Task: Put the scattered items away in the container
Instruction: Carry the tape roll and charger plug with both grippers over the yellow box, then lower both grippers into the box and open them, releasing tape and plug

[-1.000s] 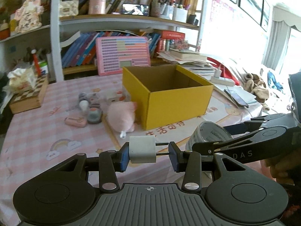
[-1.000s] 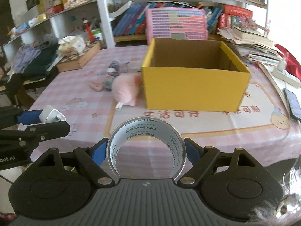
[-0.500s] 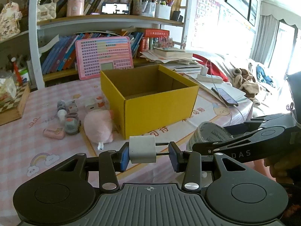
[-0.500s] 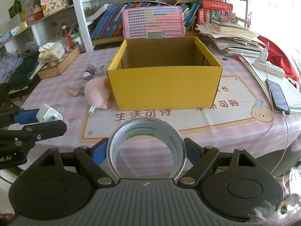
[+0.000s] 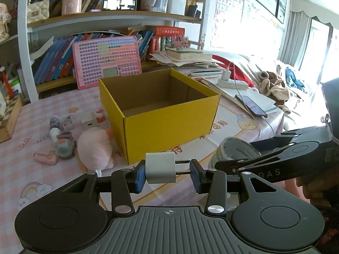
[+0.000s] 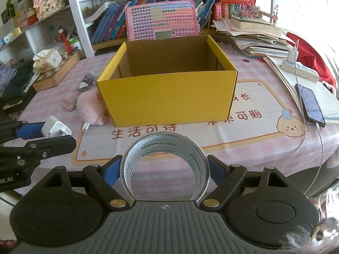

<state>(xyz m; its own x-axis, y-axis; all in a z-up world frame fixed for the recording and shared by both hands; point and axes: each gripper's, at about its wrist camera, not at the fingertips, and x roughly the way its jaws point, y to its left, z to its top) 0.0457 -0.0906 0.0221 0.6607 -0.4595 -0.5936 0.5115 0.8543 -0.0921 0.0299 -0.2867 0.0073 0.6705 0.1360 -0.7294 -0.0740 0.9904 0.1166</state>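
Left claw [image 5: 167, 170] is clamped on a white USB charger plug [image 5: 160, 167], its two prongs pressed against the claw's right pad, while the right claw [image 6: 164, 170] grips a roll of clear packing tape [image 6: 164, 160] standing on edge. Both hover above the near edge of the pink checked worktop [image 6: 264, 148], in front of an open yellow cardboard box [image 6: 167, 99]. Left of the box lie a pink plush toy [image 5: 95, 148] and several small items [image 5: 61, 137], touching the worktop.
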